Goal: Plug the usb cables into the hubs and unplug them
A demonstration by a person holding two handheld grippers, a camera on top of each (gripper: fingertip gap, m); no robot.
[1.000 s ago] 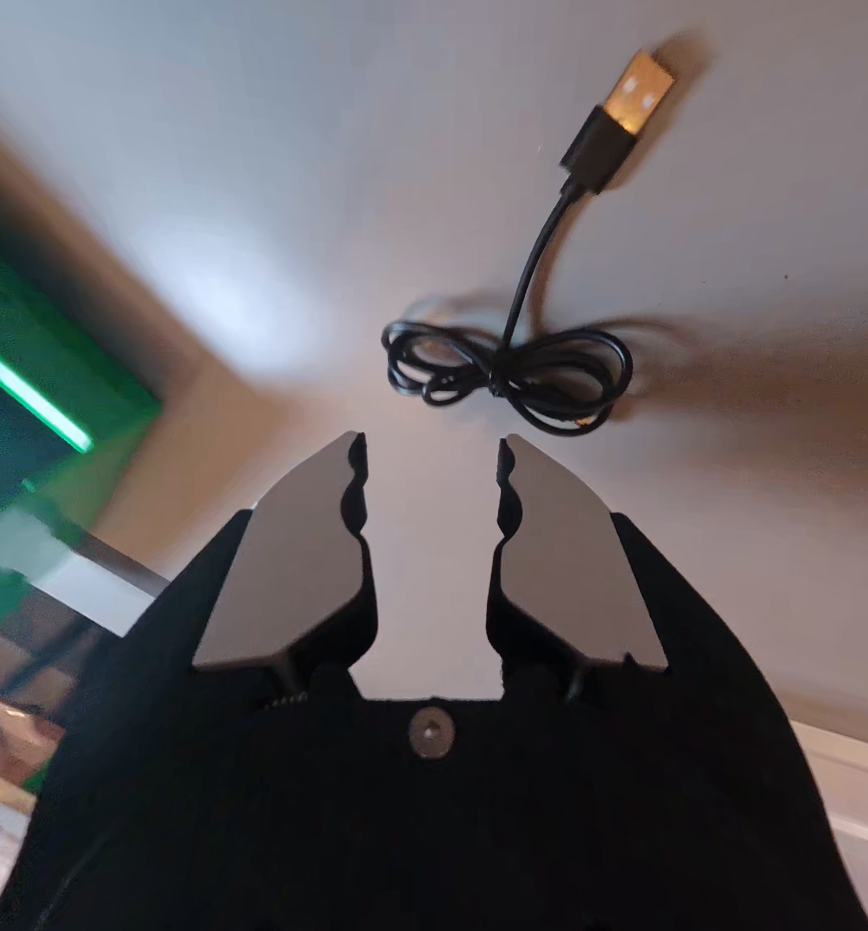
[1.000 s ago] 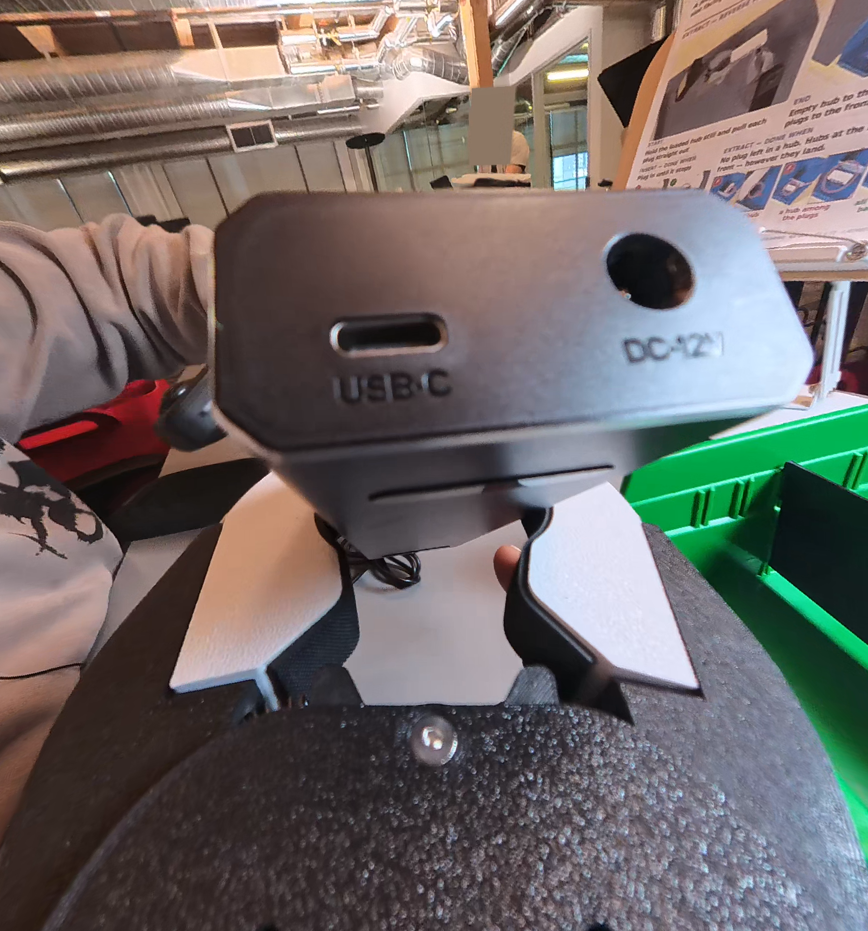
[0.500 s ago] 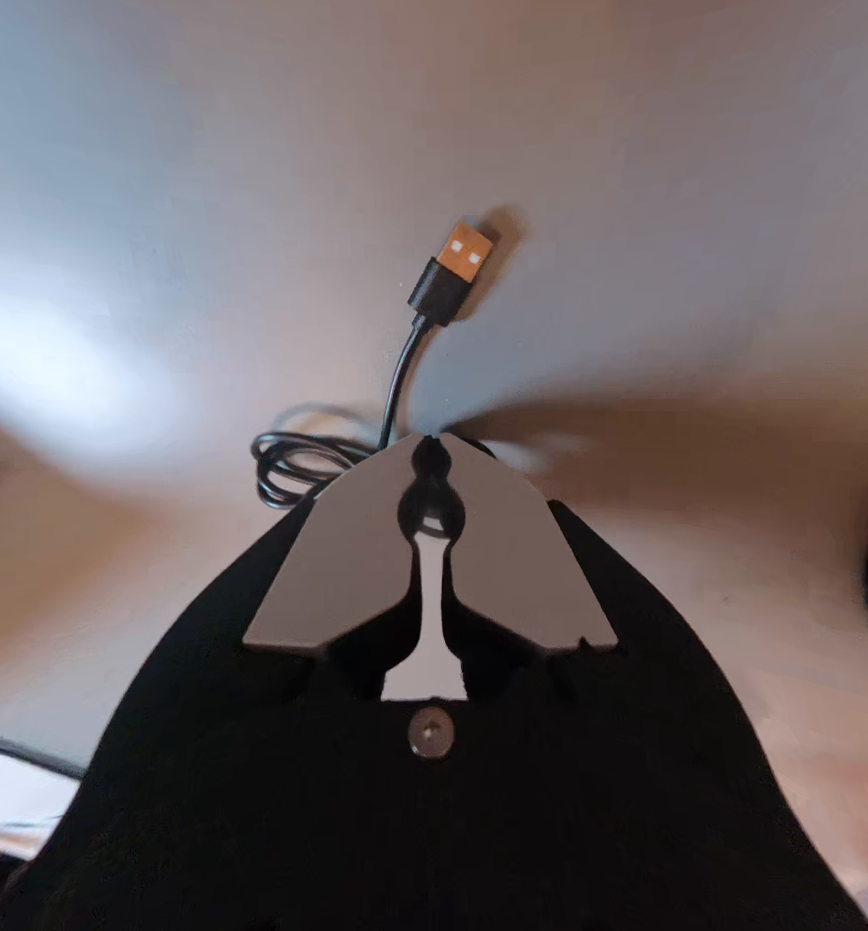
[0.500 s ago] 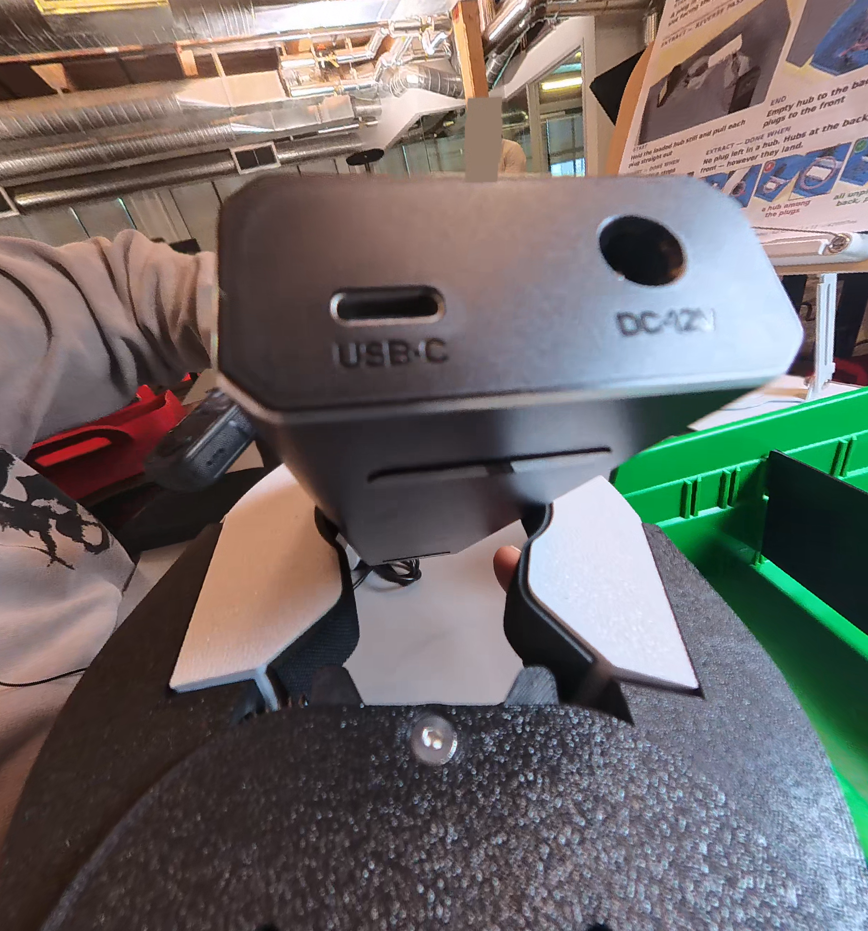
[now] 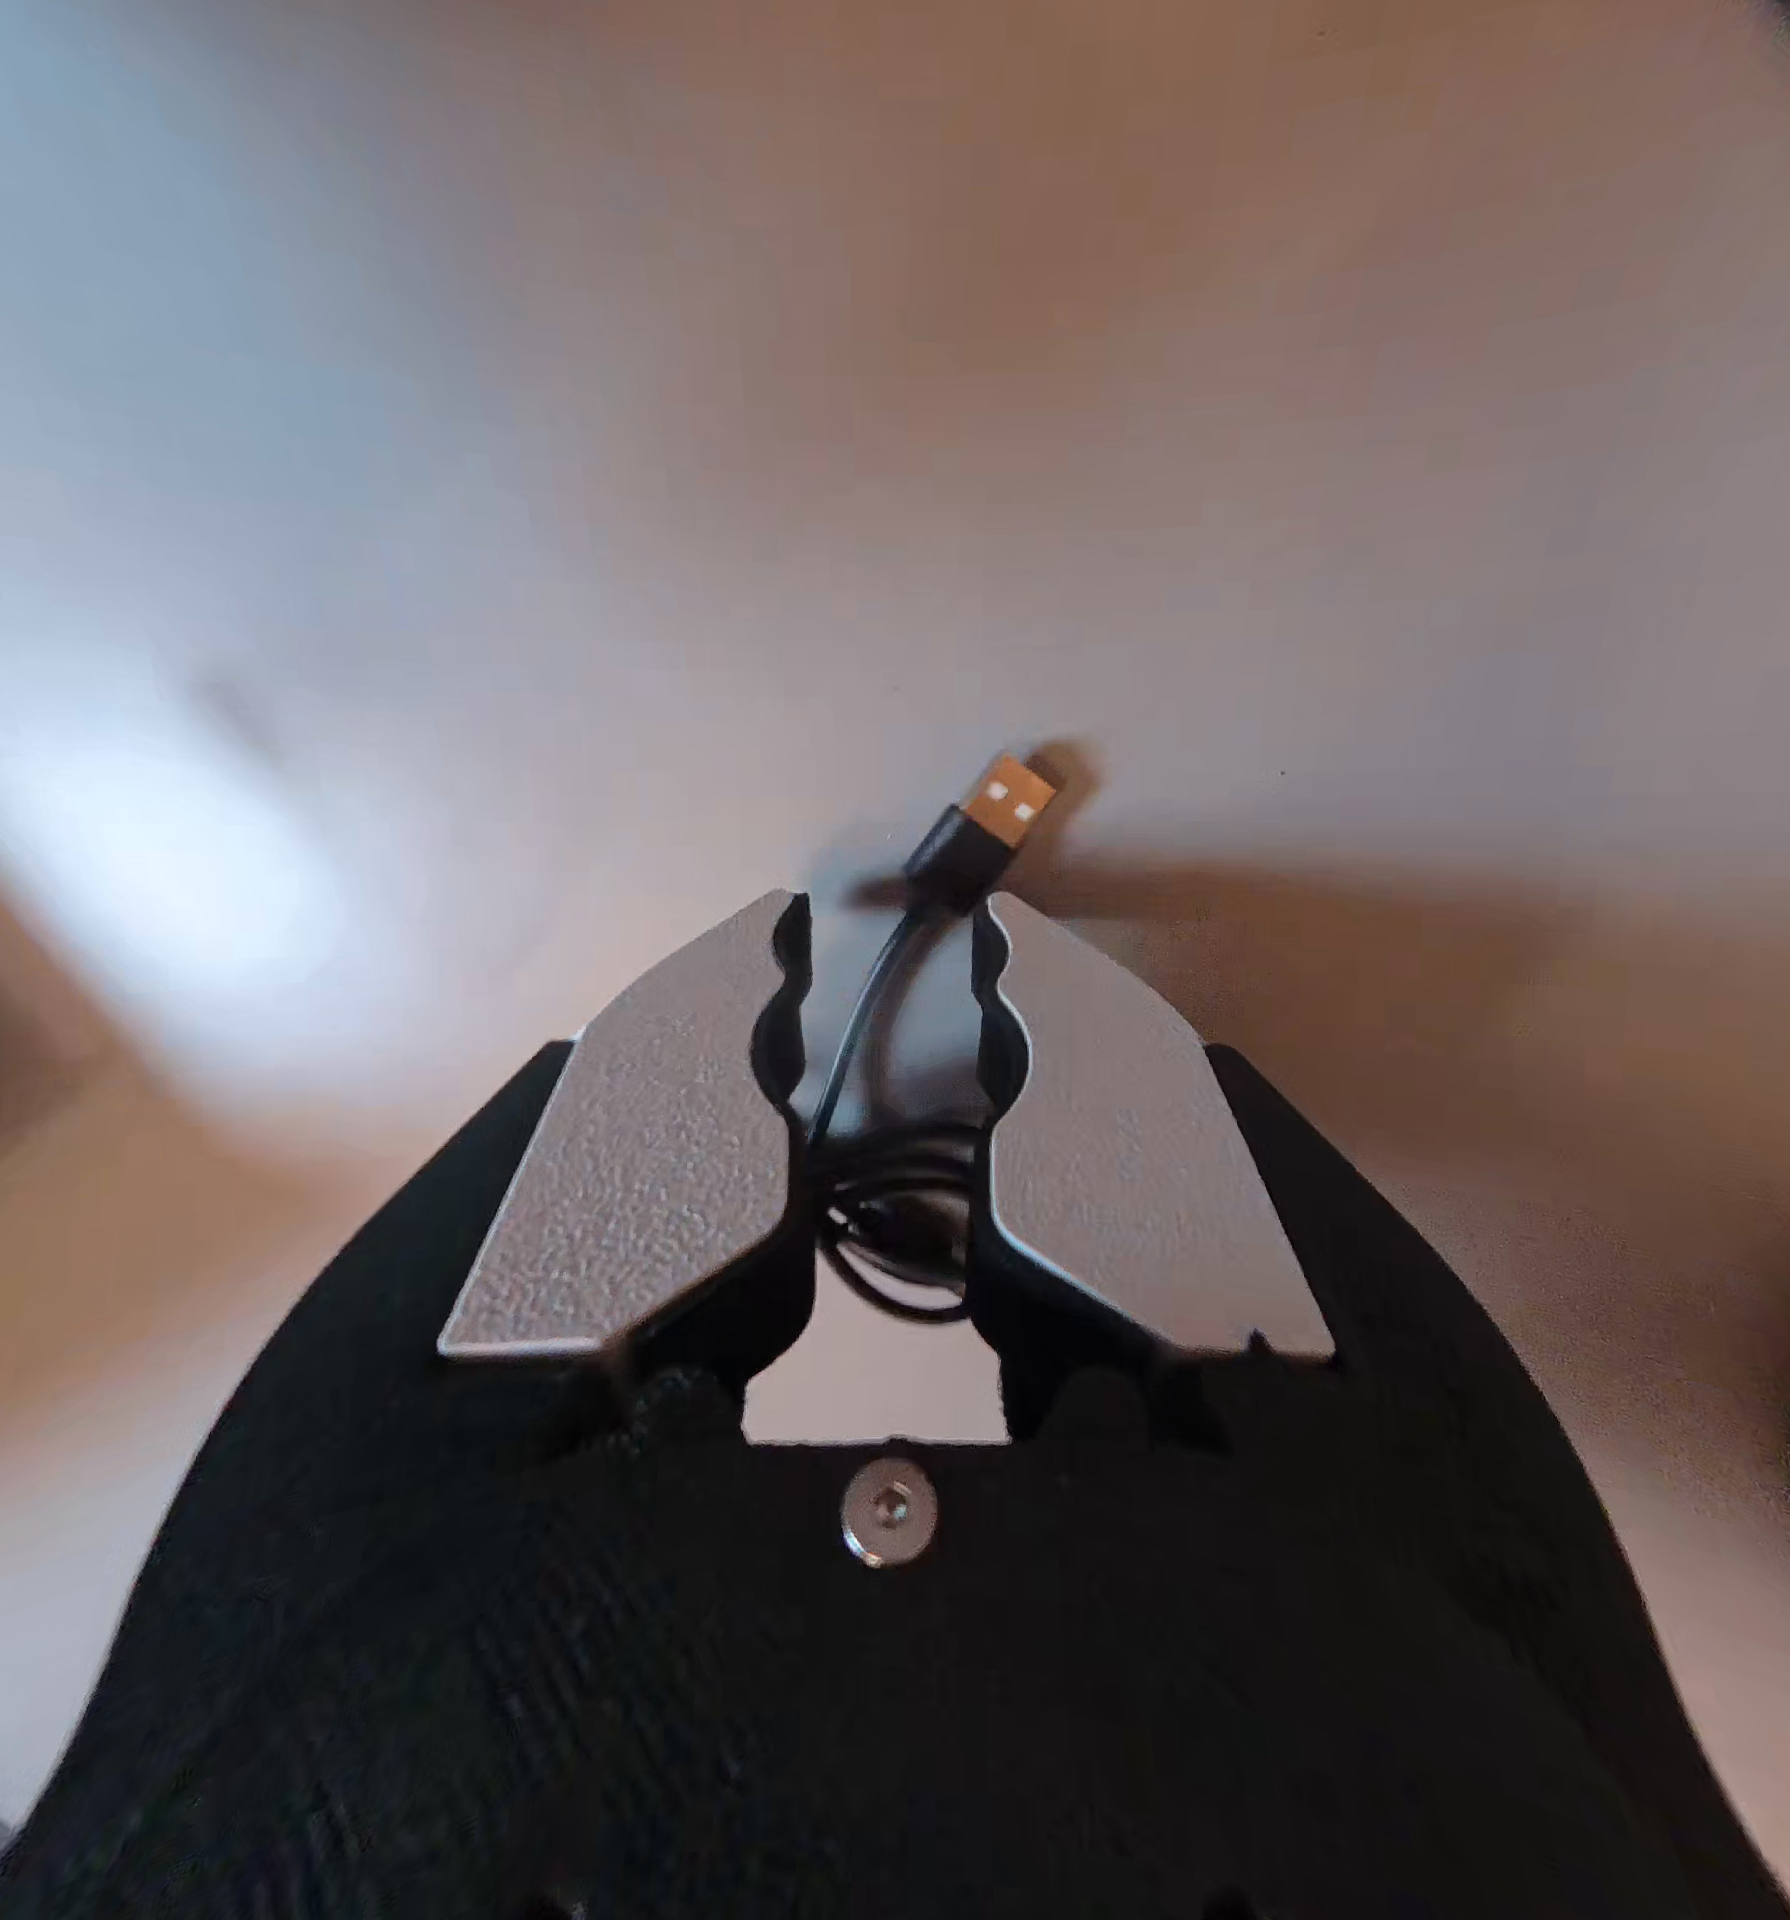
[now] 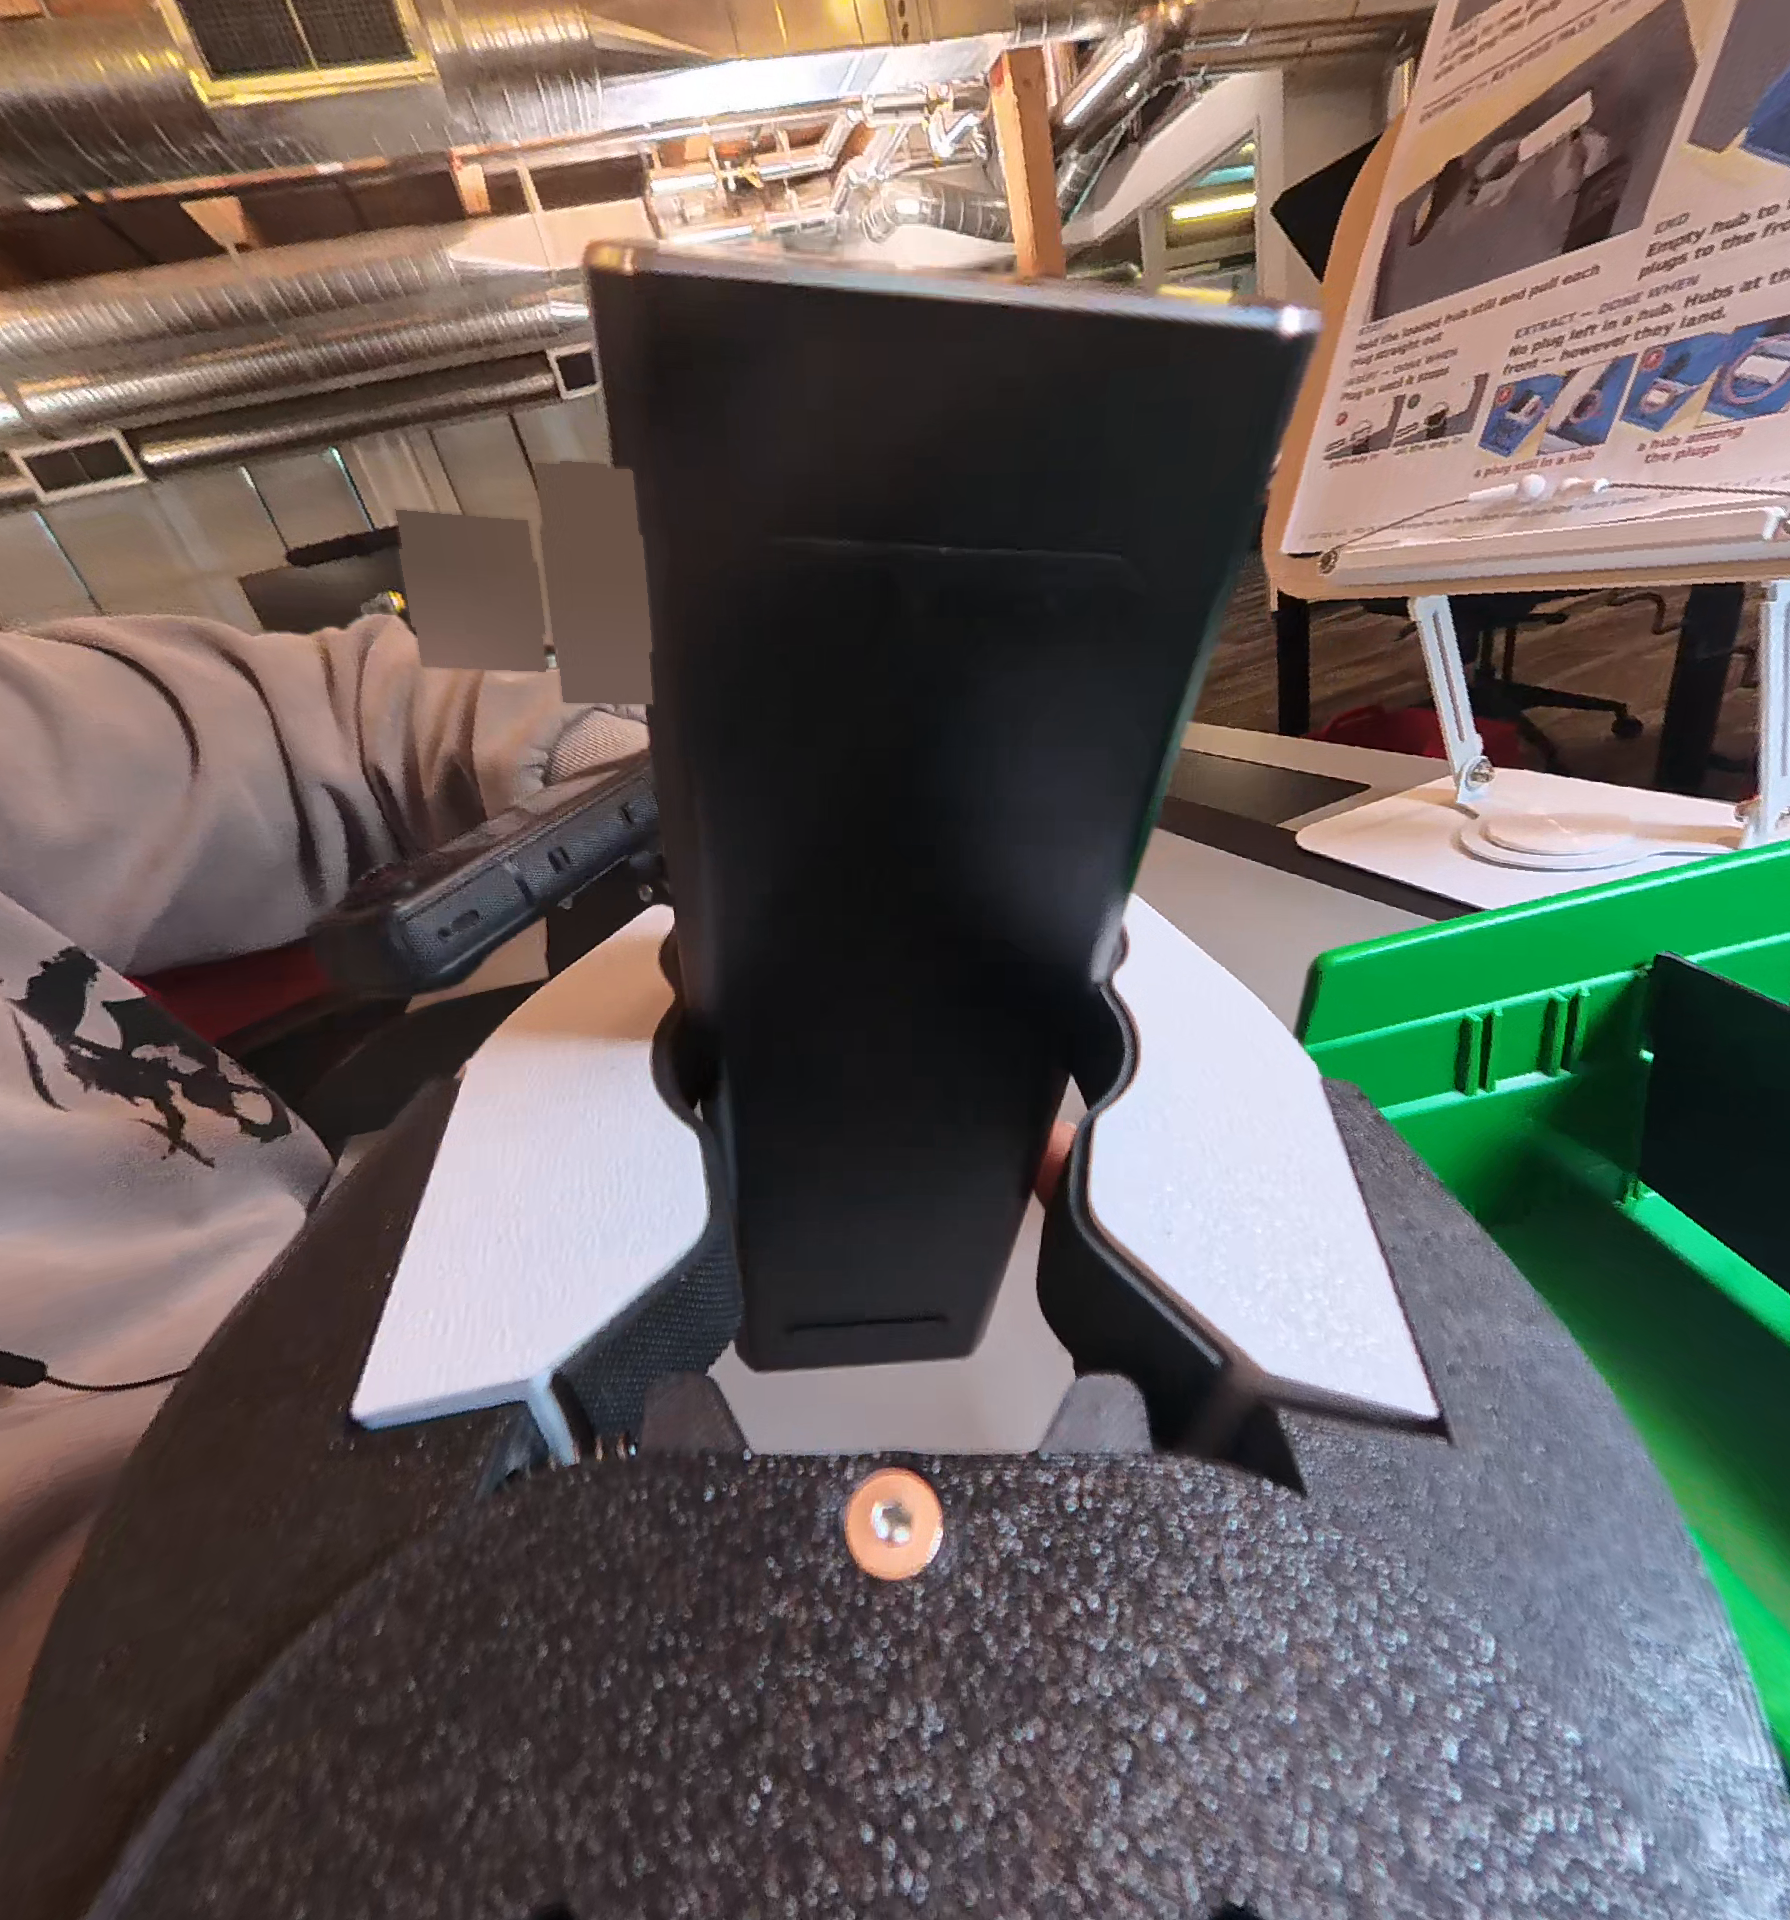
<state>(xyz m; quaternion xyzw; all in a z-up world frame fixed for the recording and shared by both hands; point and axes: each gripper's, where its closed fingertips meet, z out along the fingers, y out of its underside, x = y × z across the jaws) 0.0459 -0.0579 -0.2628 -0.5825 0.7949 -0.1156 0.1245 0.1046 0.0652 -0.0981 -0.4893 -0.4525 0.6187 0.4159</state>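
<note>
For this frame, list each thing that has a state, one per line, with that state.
Left gripper: open, fingers either side of the cable, not clamped.
USB cable: unplugged, coiled on the table, plug bare past the fingertips.
Right gripper: shut on the hub.
Hub: held upright, flat dark side to the camera, no cable seen in it.
Green bin: open-topped, black divider inside.

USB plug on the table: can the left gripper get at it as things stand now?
Probably yes. The left gripper is open, the cable runs between its fingers, and the USB plug lies just past the fingertips with nothing over it.
</note>
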